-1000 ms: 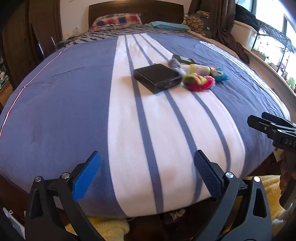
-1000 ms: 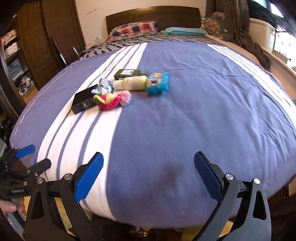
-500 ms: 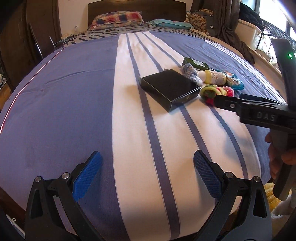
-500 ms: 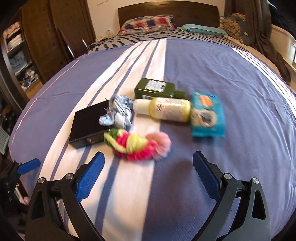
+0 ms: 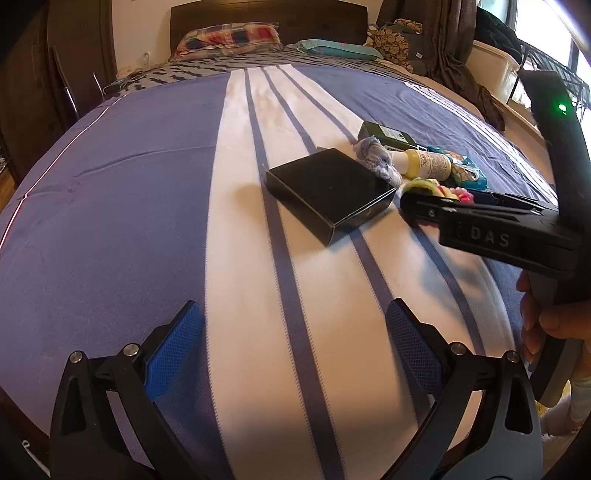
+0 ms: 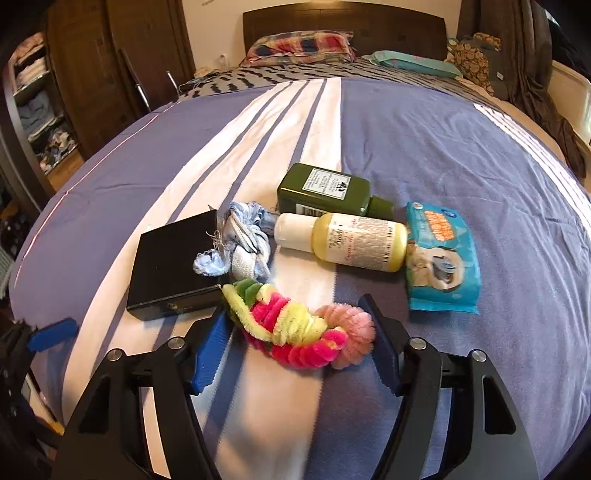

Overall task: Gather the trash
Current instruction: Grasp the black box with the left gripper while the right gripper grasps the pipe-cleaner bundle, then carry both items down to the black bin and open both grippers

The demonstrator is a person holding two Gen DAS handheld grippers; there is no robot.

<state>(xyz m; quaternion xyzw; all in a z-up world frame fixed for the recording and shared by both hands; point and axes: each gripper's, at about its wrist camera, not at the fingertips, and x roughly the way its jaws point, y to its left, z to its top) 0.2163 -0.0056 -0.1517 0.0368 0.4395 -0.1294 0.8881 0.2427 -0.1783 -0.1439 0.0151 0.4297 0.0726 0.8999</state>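
From the left wrist we saw our right gripper hiding most of the fuzzy multicoloured coil, which lay between its closing jaws beside the black box; whether the pads touched it we could not tell. Our left gripper hung wide apart and empty above the blue-and-white striped bedspread, with a dark headboard and pillows beyond.

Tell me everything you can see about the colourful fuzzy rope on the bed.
The fuzzy rope is a twisted bundle of soft, chenille-like strands in pink, yellow, green and pale peach. It lies flat on the striped bed cover, just in front of the black box. It lies between the blue pads of the right tool, whose jaws are closing around it.
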